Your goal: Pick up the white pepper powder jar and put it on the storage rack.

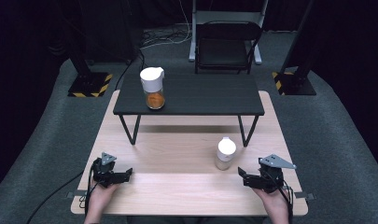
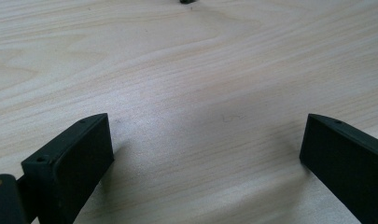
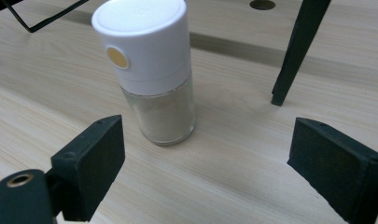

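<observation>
A glass shaker with a white cap and pale powder stands upright on the wooden table, right of the middle. My right gripper lies just to its right near the front edge, open. In the right gripper view the shaker stands a little beyond the jaws of my right gripper, nearer the left one, untouched. My left gripper rests at the front left, open. Bare wood lies between the jaws of my left gripper. A white-lidded jar of orange powder stands on the black riser table.
The black riser stands on thin legs at the back of the wooden table; one leg rises to the right of the shaker. A black chair and two stands with striped bases sit on the grey floor behind.
</observation>
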